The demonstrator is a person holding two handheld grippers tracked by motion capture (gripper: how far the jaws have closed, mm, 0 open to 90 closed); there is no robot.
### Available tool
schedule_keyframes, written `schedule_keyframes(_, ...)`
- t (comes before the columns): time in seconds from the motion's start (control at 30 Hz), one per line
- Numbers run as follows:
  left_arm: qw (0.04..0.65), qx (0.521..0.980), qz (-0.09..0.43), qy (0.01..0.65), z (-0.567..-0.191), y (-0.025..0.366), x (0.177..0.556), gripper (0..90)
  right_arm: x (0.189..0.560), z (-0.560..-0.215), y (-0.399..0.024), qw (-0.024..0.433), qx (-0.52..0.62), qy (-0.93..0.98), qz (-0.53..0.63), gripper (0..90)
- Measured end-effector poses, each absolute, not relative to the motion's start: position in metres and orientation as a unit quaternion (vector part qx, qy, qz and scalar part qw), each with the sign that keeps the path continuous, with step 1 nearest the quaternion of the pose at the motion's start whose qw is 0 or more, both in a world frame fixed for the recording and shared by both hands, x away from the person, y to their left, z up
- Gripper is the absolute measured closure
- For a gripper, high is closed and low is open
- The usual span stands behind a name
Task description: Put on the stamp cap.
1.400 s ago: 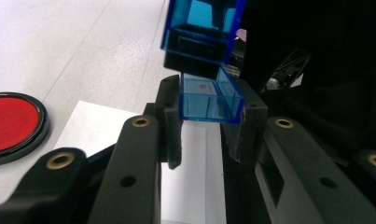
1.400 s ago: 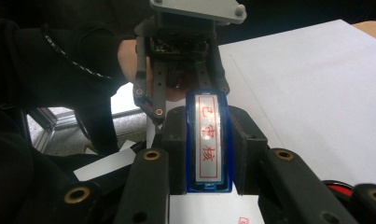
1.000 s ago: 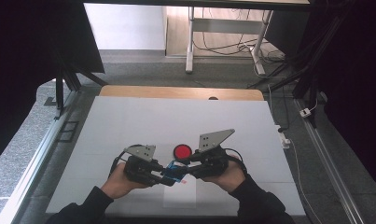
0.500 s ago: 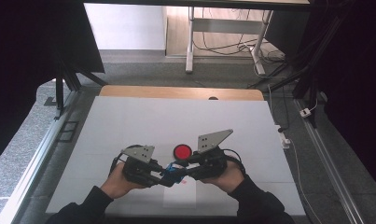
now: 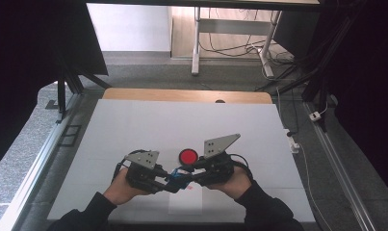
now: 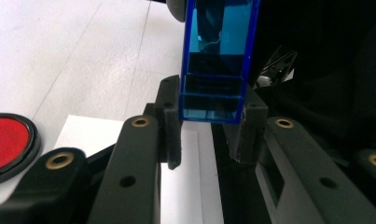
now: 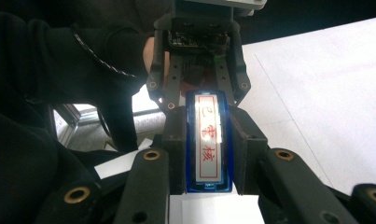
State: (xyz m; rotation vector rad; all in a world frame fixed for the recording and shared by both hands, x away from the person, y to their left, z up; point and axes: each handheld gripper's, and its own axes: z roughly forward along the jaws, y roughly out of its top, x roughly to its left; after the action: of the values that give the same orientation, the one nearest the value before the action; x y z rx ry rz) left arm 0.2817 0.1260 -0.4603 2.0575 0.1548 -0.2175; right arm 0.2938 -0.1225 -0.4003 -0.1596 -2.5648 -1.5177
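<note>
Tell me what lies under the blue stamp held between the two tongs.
Under the blue stamp lies a white paper sheet with a small red mark on the white table. The left tongs and right tongs cover anything directly beneath.

We see a clear blue stamp case (image 6: 217, 60) whose face carries a white label with red characters inside a red frame (image 7: 208, 137), held between black jaws studded with brass-coloured rivets. A red disc (image 5: 187, 156) with a black rim lies on the white desk (image 5: 182, 125), which shows a bare wood-coloured strip along its far edge. Each gripper carries a grey plate dotted with small dark holes.
</note>
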Motion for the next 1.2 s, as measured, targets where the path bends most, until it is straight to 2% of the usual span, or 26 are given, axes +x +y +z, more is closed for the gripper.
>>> schedule_keyframes(0.47,0.477,0.872,-0.054,0.098,-0.463,0.129,0.276,47.6,0.294,-0.401,-0.124,0.051,-0.064,-0.862,-0.500,70.0)
schedule_keyframes(0.87,0.459,0.873,-0.010,0.165,-0.462,0.148,0.272,35.3,0.294,-0.401,-0.126,0.030,-0.071,-0.867,-0.492,69.9)
schedule_keyframes(1.2,0.443,0.871,0.015,0.212,-0.461,0.157,0.263,19.8,0.294,-0.401,-0.128,0.015,-0.083,-0.869,-0.487,69.9)
